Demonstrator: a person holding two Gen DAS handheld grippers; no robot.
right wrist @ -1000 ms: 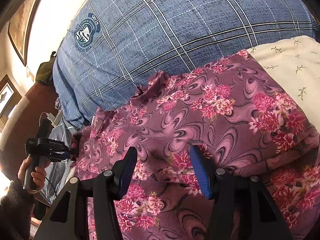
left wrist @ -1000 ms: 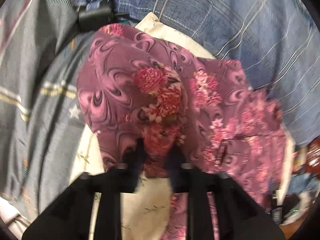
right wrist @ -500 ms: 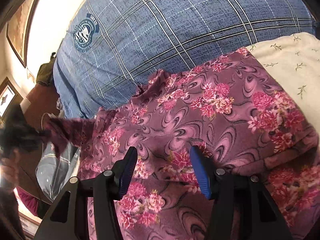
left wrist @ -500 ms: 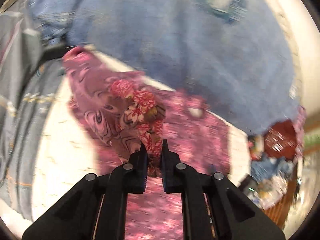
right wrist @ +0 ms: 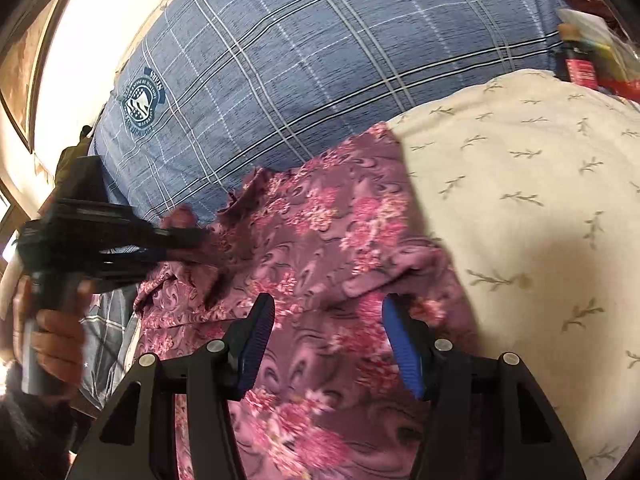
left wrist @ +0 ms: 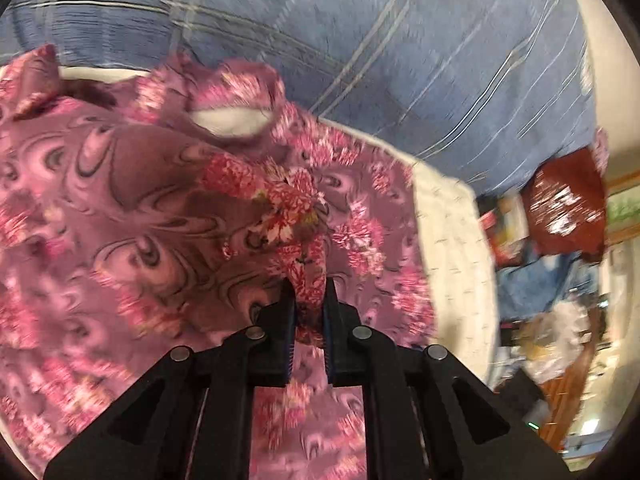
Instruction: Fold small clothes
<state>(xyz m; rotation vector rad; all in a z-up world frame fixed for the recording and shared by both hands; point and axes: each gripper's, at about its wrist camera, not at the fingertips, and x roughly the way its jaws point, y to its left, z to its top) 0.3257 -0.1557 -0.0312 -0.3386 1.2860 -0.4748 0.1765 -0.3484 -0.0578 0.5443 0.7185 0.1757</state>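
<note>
Cream sheet (right wrist: 520,184) with small sprig print, covering bed. Purple floral garment (right wrist: 320,240) spread directly on sheet, rumpled, one edge folded over. Blue plaid pillow (right wrist: 320,60) with crest badge at far side, touching garment's far edge. Grey plaid cloth (right wrist: 108,320) beside garment, at left.

The small garment (left wrist: 132,200) is a mauve-purple cloth printed with dark swirls and pink-red flower clusters. It lies rumpled on the cream sprigged sheet (right wrist: 532,208), its far edge reaching the blue plaid pillow (right wrist: 320,56). One fold is lifted into a pinched ridge, and a curled neckline-like opening shows cream beneath.
</note>
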